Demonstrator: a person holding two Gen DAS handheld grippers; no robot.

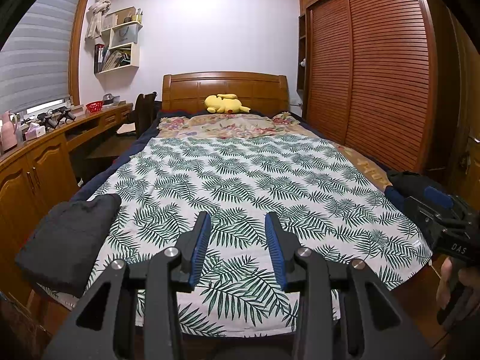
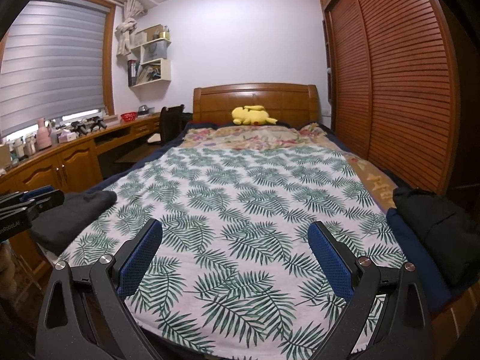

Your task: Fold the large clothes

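On the bed's (image 2: 90,192) near-right corner lies a dark heap (image 2: 438,234), soft, bulky, floppy; best pinched at a hem or shoulder. Folded garment (image 1: 69,240) sits at near-left edge. Left gripper (image 1: 237,225) and right gripper (image 2: 235,234) both gape, empty.

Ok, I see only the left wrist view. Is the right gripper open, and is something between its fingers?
Observer: The right gripper is wide open. Nothing is between its fingers. Only the leaf-print sheet shows past them.
Operator: And what lies beside it, on the far right? My view hides most of that.
Observer: A black garment, bunched up, lying on a navy one.
Operator: Does the right gripper touch them?
Observer: No. It hangs apart from them, and both lie to its right.
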